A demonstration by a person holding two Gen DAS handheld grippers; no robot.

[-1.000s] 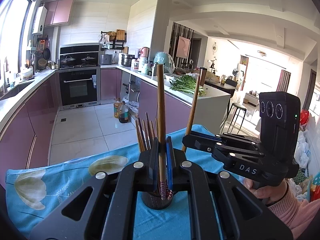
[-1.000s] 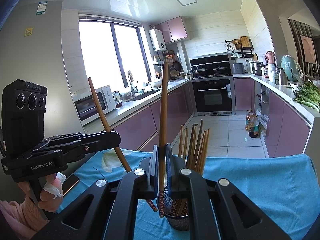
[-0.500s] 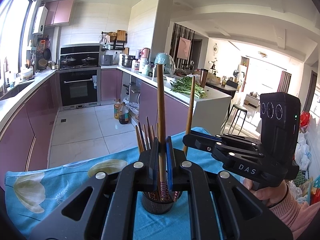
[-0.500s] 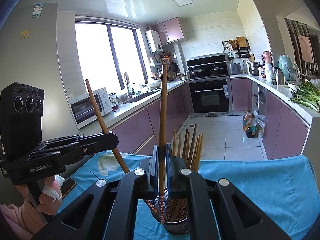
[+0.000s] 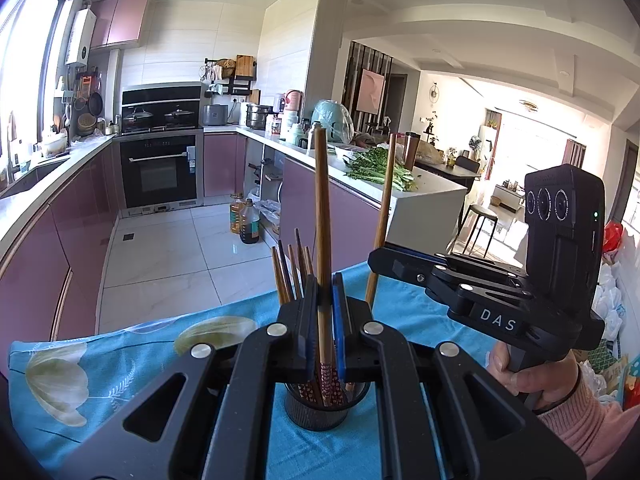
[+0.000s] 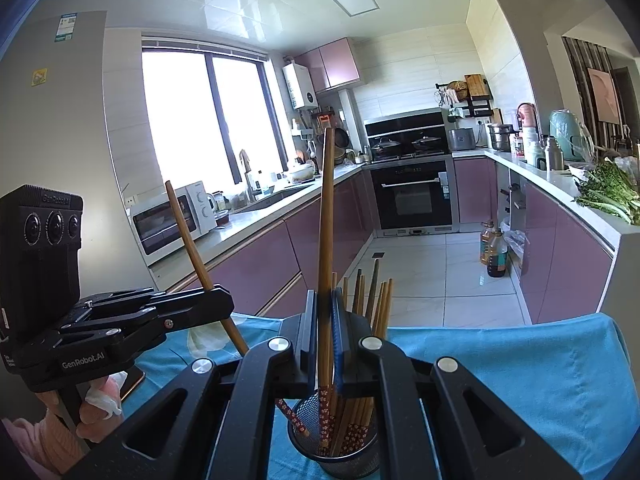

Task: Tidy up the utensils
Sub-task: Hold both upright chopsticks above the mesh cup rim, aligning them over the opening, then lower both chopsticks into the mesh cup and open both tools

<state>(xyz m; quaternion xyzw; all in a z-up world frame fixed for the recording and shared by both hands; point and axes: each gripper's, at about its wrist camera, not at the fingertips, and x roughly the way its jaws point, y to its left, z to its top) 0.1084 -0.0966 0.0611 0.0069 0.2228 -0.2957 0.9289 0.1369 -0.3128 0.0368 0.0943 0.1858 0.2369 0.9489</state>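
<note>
The left gripper (image 5: 323, 316) is squeezed tight on one chopstick (image 5: 321, 208). The right gripper (image 6: 323, 332) pinches another chopstick (image 6: 326, 240). Both sticks stand with their low ends in the black mesh cup (image 6: 352, 458) just under the grippers, on the blue cloth (image 6: 520, 368).

Brown chopsticks (image 6: 325, 240) with red floral ends; blue tablecloth (image 6: 520, 368).

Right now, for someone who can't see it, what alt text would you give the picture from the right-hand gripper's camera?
The right gripper, held by a person, grips one chopstick upright, its patterned lower end dipping into a black mesh cup of chopsticks on a blue cloth. At left, the left gripper holds a second, tilted chopstick over the cup; a kitchen lies behind.
</note>
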